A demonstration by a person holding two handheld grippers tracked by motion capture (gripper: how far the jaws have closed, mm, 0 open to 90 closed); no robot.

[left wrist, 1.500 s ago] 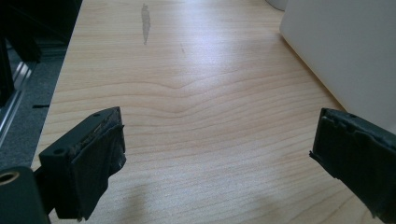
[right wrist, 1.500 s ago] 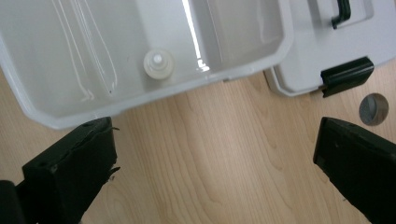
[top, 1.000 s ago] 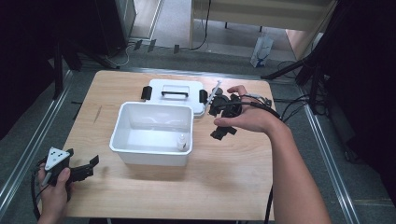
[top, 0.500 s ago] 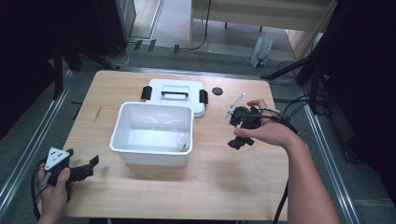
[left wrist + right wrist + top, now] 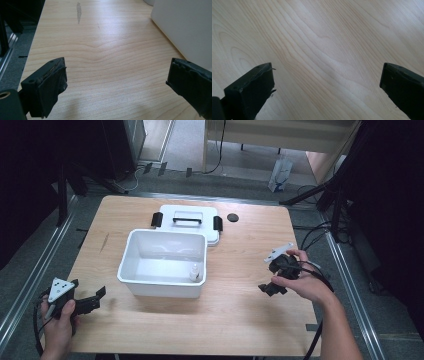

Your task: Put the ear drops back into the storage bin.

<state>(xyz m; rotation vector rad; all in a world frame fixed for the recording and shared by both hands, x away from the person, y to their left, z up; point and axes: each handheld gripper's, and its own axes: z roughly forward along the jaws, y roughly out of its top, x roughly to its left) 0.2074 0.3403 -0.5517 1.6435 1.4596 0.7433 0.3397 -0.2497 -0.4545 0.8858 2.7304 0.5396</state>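
Since the earlier frames, the right gripper (image 5: 272, 282) had drawn back from beside the lid toward the table's right edge, while the left gripper (image 5: 92, 300) had stayed at the near left corner. From the high view, a wooden table (image 5: 240, 315) carried an open white bin (image 5: 162, 262) near its middle, with a small white bottle (image 5: 195, 272) standing inside against the near right corner. A white lid (image 5: 187, 220) with a black handle and black side clips lay flat just behind the bin, touching or nearly touching its far wall, and a small black disc (image 5: 232, 217) sat just to the right of the lid. The person's left hand (image 5: 57, 325) and right hand (image 5: 305, 285) each held a gripper low over the wood. From the left gripper view, that gripper's jaws stood wide apart with nothing between them, bare tabletop ahead and the bin's white wall (image 5: 185, 27) at the right. From the right gripper view, its jaws were likewise spread wide and empty above bare wood grain (image 5: 324, 50).
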